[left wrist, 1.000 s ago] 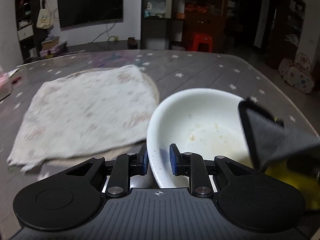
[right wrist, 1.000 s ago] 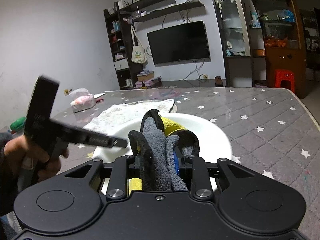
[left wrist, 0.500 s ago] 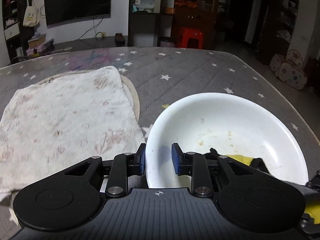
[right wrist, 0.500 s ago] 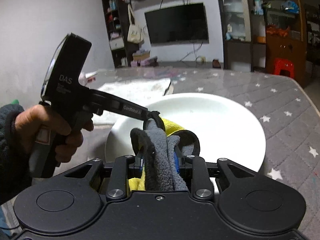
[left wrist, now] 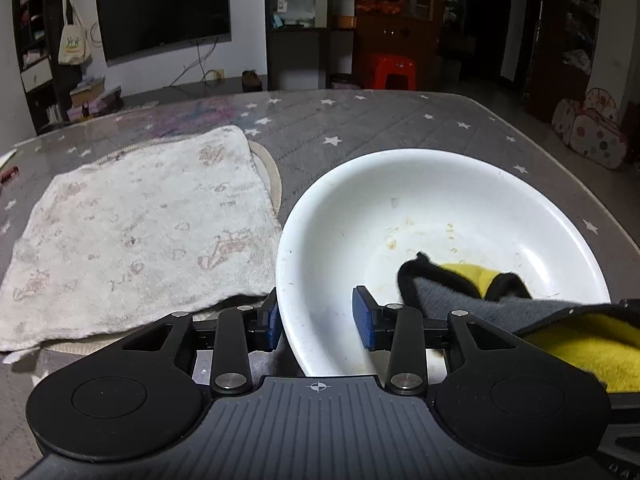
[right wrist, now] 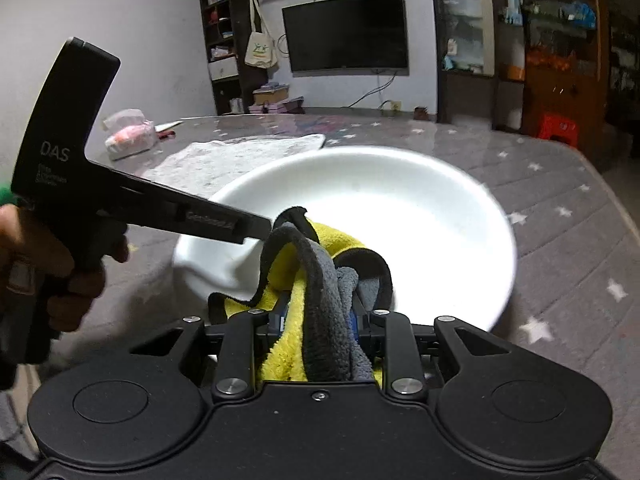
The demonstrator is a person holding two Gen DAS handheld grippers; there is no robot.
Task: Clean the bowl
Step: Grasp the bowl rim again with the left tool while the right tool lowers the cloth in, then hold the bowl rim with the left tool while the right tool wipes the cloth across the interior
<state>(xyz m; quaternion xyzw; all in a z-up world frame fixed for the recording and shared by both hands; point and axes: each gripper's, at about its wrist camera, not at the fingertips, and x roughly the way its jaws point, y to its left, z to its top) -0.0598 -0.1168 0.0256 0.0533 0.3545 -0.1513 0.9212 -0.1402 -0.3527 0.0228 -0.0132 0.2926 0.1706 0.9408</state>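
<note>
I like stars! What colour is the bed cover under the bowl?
The cover is grey with small white stars, clearest in the left wrist view.

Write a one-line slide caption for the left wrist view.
Left claw straddles the white bowl's near rim while a grey-and-yellow cloth wipes food residue inside; a towel lies alongside.

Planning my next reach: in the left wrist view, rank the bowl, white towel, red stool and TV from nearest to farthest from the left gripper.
1. Bowl: rim between the left gripper fingers.
2. White towel: left, alongside.
3. Red stool: beyond the table, ahead.
4. TV: back wall, upper left.
</note>
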